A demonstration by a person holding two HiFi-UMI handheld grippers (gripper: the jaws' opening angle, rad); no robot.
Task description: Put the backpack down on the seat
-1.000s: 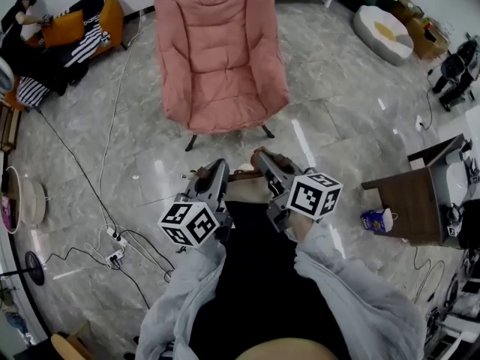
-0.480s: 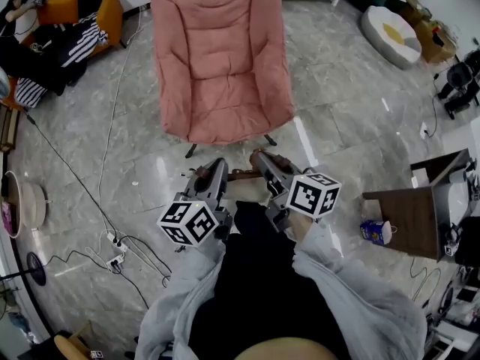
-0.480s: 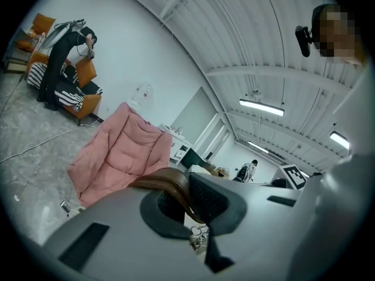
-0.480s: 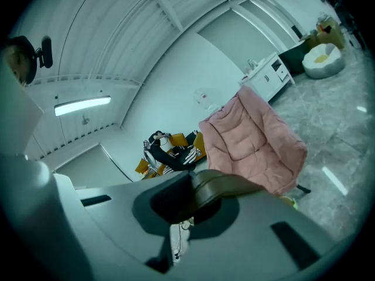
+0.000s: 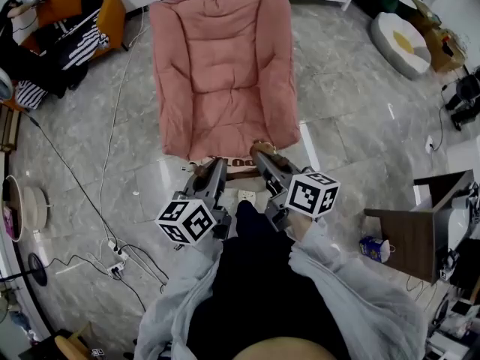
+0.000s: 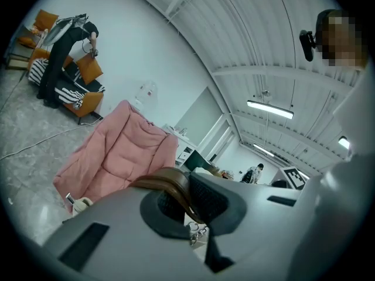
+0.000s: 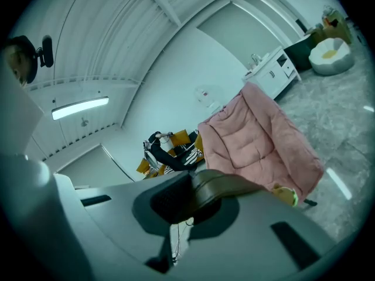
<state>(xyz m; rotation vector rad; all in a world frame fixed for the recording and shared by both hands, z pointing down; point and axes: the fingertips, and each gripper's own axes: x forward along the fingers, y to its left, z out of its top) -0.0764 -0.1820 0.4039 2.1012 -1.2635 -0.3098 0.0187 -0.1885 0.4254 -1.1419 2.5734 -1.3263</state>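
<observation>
A padded pink chair [image 5: 221, 58] stands ahead, and its seat's front edge lies just beyond both grippers. The black backpack [image 5: 247, 265] hangs close to the person's body below the grippers. Its brown leather handle [image 5: 238, 173] spans between them. My left gripper [image 5: 201, 173] is shut on the handle's left end, and the strap [image 6: 170, 186] is pinched in its jaws in the left gripper view. My right gripper [image 5: 263, 155] is shut on the right end; the strap [image 7: 231, 186] shows clamped in the right gripper view. The chair [image 6: 117, 154] [image 7: 258, 136] appears in both gripper views.
An orange sofa [image 5: 94, 21] with striped cloth stands at the far left, with a person beside it. Cables and a power strip [image 5: 114, 247] lie on the marble floor to the left. A wooden side table [image 5: 409, 231] and a blue carton [image 5: 373, 247] are on the right.
The chair has drawn closer in the head view. Both grippers, still shut on the handle, now reach its seat's front edge.
</observation>
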